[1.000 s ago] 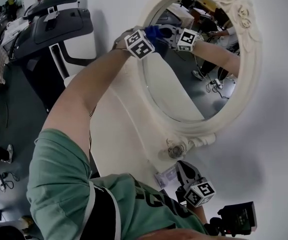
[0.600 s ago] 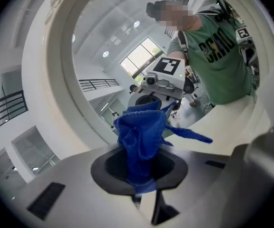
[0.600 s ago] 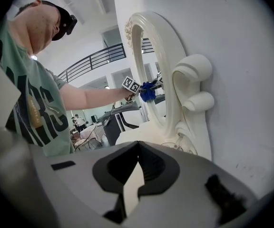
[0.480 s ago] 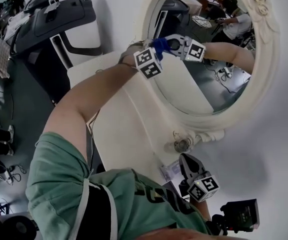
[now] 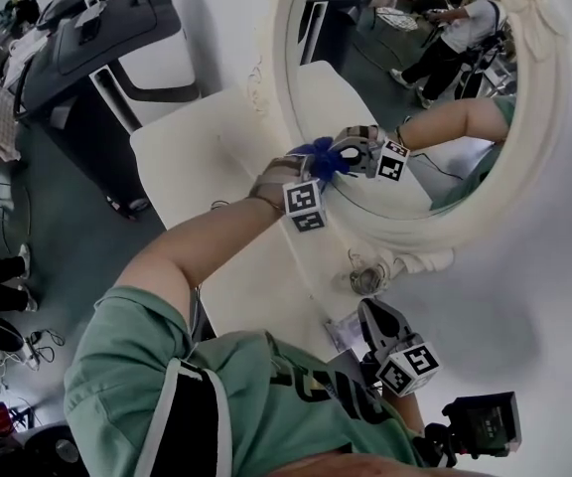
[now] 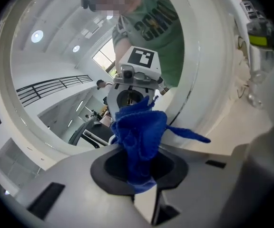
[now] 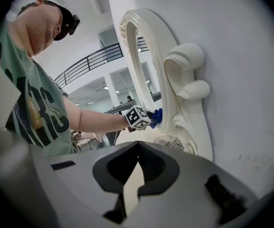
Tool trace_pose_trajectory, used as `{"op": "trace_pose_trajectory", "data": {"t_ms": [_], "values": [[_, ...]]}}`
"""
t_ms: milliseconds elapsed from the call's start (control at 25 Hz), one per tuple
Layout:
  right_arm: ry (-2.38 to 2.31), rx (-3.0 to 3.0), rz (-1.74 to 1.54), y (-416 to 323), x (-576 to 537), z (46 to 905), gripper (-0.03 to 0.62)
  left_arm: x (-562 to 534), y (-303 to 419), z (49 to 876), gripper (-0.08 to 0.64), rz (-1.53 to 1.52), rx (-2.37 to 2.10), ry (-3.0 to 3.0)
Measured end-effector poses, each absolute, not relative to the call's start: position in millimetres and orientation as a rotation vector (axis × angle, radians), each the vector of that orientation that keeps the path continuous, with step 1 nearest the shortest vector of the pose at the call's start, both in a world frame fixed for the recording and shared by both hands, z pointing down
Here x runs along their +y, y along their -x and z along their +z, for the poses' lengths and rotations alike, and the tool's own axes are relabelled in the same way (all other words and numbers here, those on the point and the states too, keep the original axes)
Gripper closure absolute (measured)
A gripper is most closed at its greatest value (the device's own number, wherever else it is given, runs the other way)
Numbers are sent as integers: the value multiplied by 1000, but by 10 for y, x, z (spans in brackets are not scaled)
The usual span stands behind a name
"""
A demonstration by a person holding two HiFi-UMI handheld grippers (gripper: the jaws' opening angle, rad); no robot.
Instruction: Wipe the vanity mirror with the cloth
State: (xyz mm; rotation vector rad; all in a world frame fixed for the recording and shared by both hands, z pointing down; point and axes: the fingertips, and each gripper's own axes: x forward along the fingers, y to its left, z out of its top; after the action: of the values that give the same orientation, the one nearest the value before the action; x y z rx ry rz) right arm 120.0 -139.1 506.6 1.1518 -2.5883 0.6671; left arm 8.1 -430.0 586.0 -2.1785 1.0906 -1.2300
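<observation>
Left gripper: I have its jaws pinched on the blue cloth, which bunches out past the tips.
Cloth: pressed against the lower part of the mirror glass, close to the inner edge of the cream frame.
Left arm: stretched forward over the white table, forearm bare, reaching up to the glass.
Right gripper: jaws pressed together with nothing between them. I hold it low, close to my body, below the mirror's foot, with the tips pointing up along the frame.
Small clear glass thing: sits at the frame's base, near the right gripper's tips.
</observation>
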Motion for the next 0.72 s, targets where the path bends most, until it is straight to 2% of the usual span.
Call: {"op": "trace_pose_trajectory", "data": {"t_ms": [320,440,720], "values": [[-1157,-2612,628,-1171,-1334,4916,580,-4280,14,5809,477,-1264,1026,2282],[-1189,-2607,609,-1250,-1254,4776,580,-4491,282,5186,476,-1159,1139,2275],[-1227,-2641,561,-1310,-1315,4710,580,-5420,1167,3093,476,-815,1523,2131]]}}
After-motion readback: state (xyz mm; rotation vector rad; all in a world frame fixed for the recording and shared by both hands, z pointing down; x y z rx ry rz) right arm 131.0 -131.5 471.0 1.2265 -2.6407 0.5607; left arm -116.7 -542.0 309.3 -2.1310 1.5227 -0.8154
